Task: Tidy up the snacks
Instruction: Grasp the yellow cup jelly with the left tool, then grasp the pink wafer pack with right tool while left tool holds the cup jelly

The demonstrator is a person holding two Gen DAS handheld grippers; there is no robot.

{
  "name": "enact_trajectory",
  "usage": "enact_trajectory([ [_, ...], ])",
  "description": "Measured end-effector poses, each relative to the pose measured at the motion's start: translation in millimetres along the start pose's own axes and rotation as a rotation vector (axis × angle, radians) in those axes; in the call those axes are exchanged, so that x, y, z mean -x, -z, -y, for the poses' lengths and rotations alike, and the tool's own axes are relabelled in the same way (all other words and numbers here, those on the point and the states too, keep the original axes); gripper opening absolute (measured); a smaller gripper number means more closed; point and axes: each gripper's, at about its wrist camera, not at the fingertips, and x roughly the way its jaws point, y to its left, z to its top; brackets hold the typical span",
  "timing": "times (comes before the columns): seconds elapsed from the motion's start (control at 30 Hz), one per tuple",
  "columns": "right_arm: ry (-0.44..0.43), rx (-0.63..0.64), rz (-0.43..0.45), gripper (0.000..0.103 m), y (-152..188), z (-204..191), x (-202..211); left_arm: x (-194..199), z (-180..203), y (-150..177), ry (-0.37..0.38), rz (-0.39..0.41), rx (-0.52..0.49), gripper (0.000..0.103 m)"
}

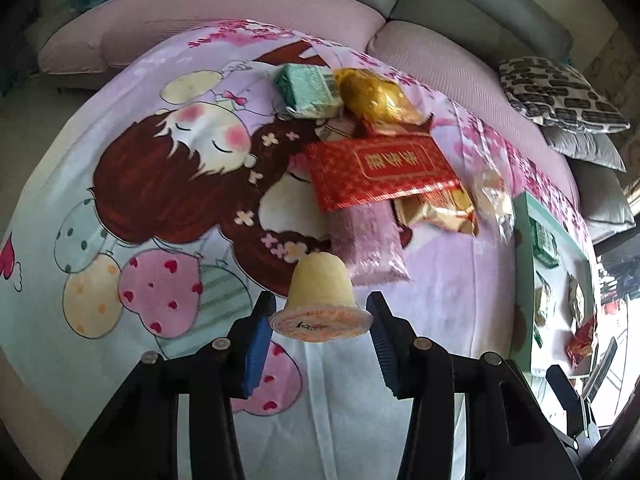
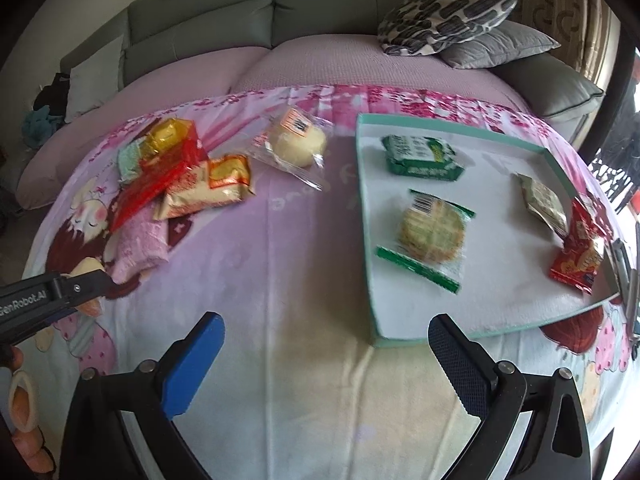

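Note:
A yellow jelly cup [image 1: 320, 284] hangs above the cartoon blanket [image 1: 160, 184], its rim clamped by the blue pads of my left gripper [image 1: 320, 320], which is shut on it. Beyond it lies a snack pile: a red packet [image 1: 380, 172], a pink pack [image 1: 364, 240], a green pack [image 1: 308, 88] and a gold one [image 1: 376, 96]. My right gripper [image 2: 328, 344] stands open with nothing between its fingers, just before the near corner of the teal-rimmed tray [image 2: 366, 240]. The tray holds a green packet [image 2: 420, 156], a round biscuit [image 2: 432, 236], a small packet [image 2: 542, 204] and a red packet [image 2: 580, 248].
A bun in a clear bag [image 2: 292, 144] lies between the pile and the tray. The blanket covers a pink sofa seat with a grey backrest [image 2: 280, 12]. Patterned and grey pillows [image 2: 452, 16] sit at the back right. My left gripper's arm [image 2: 40, 300] enters the right wrist view at left.

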Motion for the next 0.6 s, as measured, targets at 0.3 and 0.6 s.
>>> enact_trajectory([
  [0.3,-0.084,0.075,-0.022,0.101,-15,-51,-19,-7,-25,-24,-0.021,-0.002,0.051,0.048],
  [0.6,-0.146,0.157,-0.050,0.095,-28,-101,-37,-13,-40,-52,-0.017,0.000,0.037,0.049],
])
